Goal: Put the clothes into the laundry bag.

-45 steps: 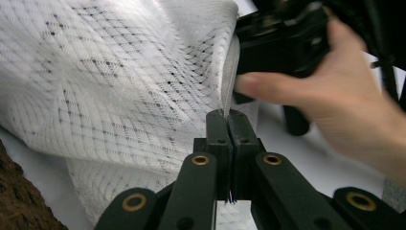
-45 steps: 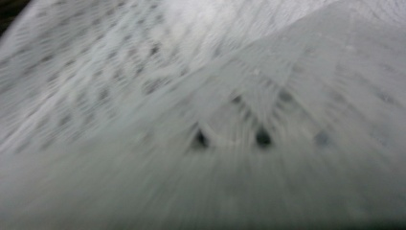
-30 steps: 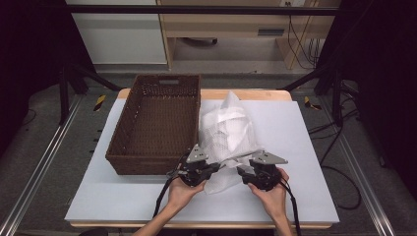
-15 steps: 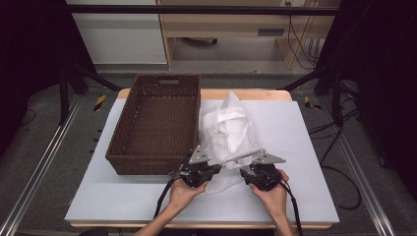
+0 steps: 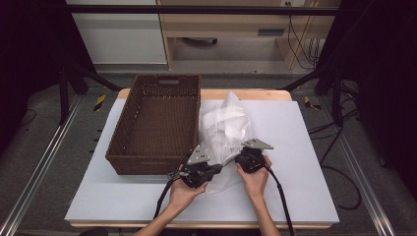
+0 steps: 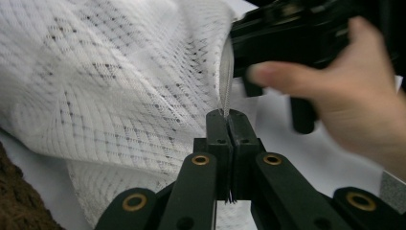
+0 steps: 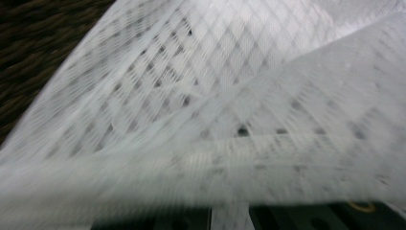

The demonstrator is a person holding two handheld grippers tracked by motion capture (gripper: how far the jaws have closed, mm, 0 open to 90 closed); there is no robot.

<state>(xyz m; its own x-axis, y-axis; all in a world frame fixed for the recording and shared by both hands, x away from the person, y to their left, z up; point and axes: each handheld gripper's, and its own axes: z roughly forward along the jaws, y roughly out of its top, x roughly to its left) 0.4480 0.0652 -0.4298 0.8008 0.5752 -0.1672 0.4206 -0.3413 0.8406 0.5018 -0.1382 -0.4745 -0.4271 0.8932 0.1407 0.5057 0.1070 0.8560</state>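
Mesh bag (image 5: 225, 129) lies crumpled on the white surface (image 5: 305, 147), just right of the wicker basket (image 5: 158, 123). Left tongs (image 6: 229, 122) are clamped on its edge; right tongs (image 5: 244, 158) have just closed, mesh draped between them. Both grips should stay firm, lifting together so the fabric spreads evenly.

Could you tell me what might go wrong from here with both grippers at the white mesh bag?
The left gripper pinches just a thin edge of the mesh bag, so it could slip out when lifted. The open weave may snag on the wicker basket close beside it.
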